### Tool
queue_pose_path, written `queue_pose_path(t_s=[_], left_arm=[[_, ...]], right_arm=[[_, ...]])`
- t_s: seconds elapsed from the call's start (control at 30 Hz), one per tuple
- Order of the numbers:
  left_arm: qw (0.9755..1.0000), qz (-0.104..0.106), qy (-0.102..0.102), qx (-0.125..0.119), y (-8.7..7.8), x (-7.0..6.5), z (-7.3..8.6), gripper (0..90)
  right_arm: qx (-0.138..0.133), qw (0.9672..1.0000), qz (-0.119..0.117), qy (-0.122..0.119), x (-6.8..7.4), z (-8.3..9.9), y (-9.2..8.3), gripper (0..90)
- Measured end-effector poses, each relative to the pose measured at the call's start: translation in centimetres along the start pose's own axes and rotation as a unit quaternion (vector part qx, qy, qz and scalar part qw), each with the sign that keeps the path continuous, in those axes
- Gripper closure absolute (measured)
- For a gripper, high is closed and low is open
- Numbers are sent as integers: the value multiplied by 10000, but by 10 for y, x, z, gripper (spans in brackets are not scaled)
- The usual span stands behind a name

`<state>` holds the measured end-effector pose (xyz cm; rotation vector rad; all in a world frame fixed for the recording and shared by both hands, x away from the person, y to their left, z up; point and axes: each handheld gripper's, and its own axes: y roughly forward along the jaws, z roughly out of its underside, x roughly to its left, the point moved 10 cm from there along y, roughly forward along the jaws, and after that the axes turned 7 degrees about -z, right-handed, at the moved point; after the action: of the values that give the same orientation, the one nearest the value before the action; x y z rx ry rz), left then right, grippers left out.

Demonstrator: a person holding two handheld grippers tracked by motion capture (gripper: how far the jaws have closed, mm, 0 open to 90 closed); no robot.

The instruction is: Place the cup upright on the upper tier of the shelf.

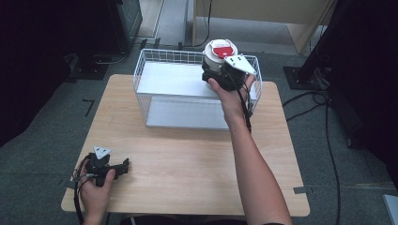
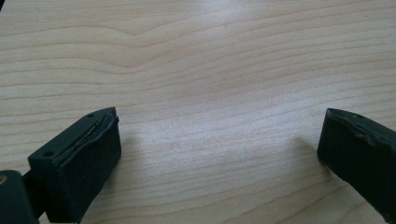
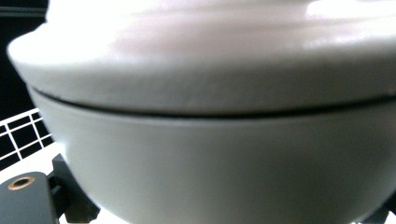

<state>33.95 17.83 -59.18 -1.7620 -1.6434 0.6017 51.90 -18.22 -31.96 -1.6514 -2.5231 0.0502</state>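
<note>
1. Wire basket (image 1: 141, 75): the landmark. A white, rectangular, grid-walled basket with a flat pale floor, standing at the far middle of the table (image 1: 187, 164); thin wires, square mesh.
2. Lidded pot (image 1: 217, 58): a round, smooth, matt off-white vessel with a domed lid and a red patch on top, held at the basket's far right corner, at or just above rim height. In the right gripper view the pot (image 3: 210, 163) shows a curved wall and a dark seam under the overhanging lid; basket mesh appears at its left.
3. Right gripper (image 1: 224, 75): black body topped by a grey three-cornered plate, at the basket's right end. Its jaws are clamped on the pot's lower wall, one at each side.
4. Left gripper (image 1: 123, 165): black, resting on the table's near left corner, well apart from the basket. Its jaws stand wide apart with nothing between them; the left gripper (image 2: 219, 140) view shows dark, soft-looking pads with worn edges over bare wood.
5. Table: light wood-grain laminate, rectangular with rounded corners. Open surface lies between the basket's near wall and the table's near edge.
</note>
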Motion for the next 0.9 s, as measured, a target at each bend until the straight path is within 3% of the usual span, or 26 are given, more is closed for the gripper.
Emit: queue_pose_path(t_s=[0.4,0.5,0.63,0.9], left_arm=[[10000,0,15,8,0,0,0,0],[10000,0,14,9,0,0,0,0],[10000,0,15,9,0,0,0,0],[10000,-1,15,8,0,0,0,0]], right_arm=[[59,9999,-12,136,-5,4,9,86],[2,9995,-20,306,-8,4,10,86],[29,9997,-29,228,-7,5,12,86],[-12,9995,-33,303,-7,5,11,83]])
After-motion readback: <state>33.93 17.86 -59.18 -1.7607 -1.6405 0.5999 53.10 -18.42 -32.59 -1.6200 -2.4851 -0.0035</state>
